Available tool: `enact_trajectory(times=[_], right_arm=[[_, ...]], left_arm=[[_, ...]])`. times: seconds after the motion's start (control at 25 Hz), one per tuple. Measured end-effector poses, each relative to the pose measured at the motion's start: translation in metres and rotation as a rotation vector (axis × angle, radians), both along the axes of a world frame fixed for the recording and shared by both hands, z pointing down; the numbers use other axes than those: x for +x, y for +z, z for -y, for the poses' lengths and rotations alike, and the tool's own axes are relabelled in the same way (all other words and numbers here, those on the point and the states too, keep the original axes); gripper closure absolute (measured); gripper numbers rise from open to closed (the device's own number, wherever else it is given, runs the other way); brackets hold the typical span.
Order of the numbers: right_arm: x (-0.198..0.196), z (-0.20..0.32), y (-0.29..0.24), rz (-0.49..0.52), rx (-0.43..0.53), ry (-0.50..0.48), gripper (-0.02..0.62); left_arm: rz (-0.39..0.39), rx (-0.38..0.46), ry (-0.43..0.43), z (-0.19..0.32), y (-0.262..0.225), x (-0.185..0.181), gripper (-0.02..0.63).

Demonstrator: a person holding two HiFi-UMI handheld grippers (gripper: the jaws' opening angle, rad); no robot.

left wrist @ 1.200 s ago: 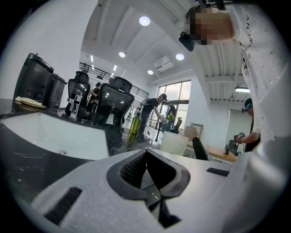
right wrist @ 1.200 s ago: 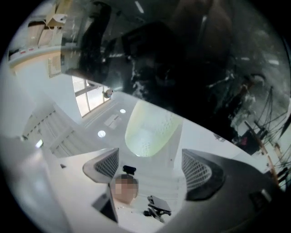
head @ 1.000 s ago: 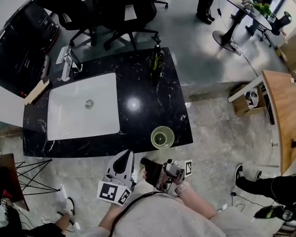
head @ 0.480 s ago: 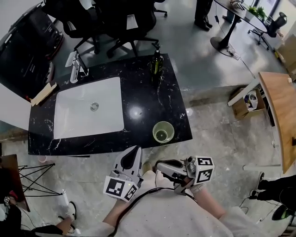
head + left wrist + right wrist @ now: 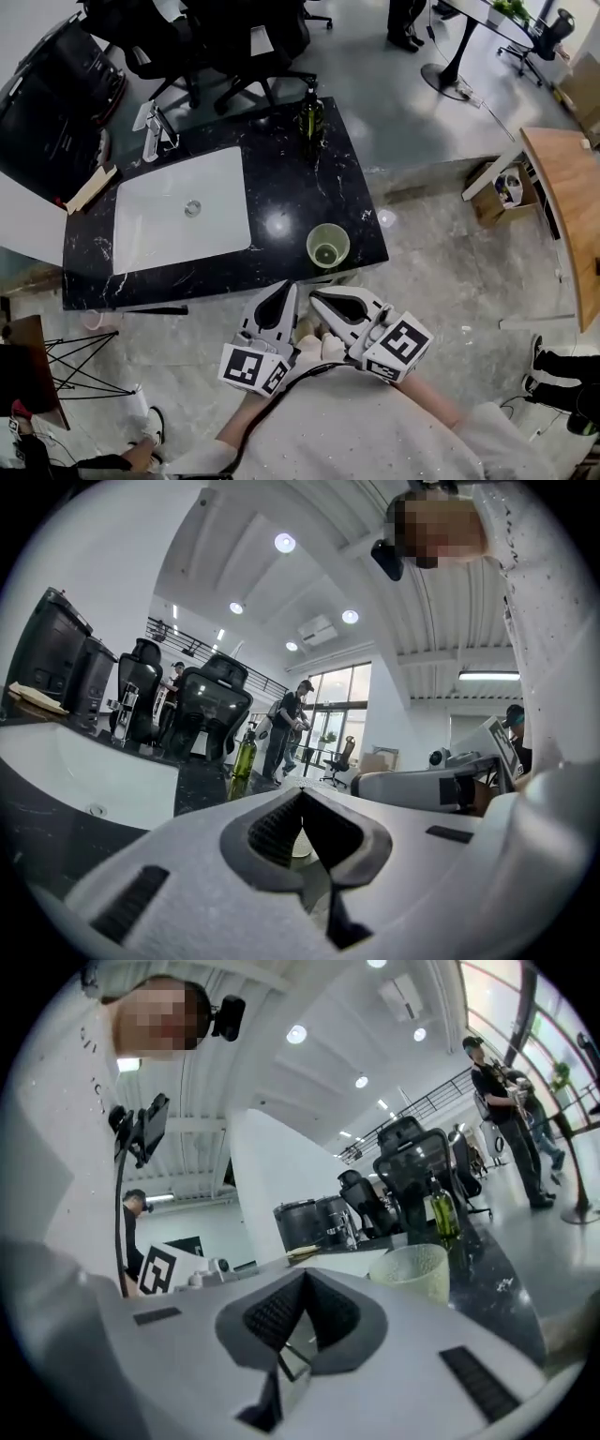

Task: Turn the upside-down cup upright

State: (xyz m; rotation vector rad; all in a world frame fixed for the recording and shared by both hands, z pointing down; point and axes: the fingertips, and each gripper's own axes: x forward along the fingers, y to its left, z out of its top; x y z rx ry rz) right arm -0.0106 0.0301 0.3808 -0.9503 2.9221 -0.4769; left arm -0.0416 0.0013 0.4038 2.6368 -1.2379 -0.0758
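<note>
The pale green cup (image 5: 328, 247) stands upright, mouth up, on the black marble counter (image 5: 281, 178) near its front right corner. It also shows in the right gripper view as the cup (image 5: 412, 1273) just right of the jaws. Both grippers hang side by side in front of the counter's front edge, close to my body, pointing level toward it. My left gripper (image 5: 286, 290) (image 5: 302, 799) has its jaws together with nothing in them. My right gripper (image 5: 317, 296) (image 5: 305, 1279) is shut and empty too, short of the cup and not touching it.
A white sink (image 5: 183, 211) with a faucet (image 5: 155, 131) fills the counter's left half. A green bottle (image 5: 309, 112) stands at the back right edge. Office chairs (image 5: 234, 37) stand beyond the counter, and a wooden table (image 5: 562, 206) is at the right. People stand far off.
Both grippers have risen toward the counter's front edge. The right gripper has rolled over and its jaws have closed. The cup has stayed upright in place.
</note>
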Motion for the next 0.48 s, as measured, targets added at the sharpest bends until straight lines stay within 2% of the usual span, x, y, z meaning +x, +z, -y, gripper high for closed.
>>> enact_trajectory(times=[0.28, 0.48], right_arm=[[-0.0015, -0.0036, -0.006, -0.052, 0.064, 0.055, 0.589], [0.0027, -0.0013, -0.0105, -0.023, 0.065, 0.079, 0.589]], left_arm=[[-0.006, 0.027, 0.011, -0.0033, -0.0106, 0.0067, 0.598], [-0.003, 0.029, 0.012, -0.0074, -0.0104, 0.0073, 0.598]])
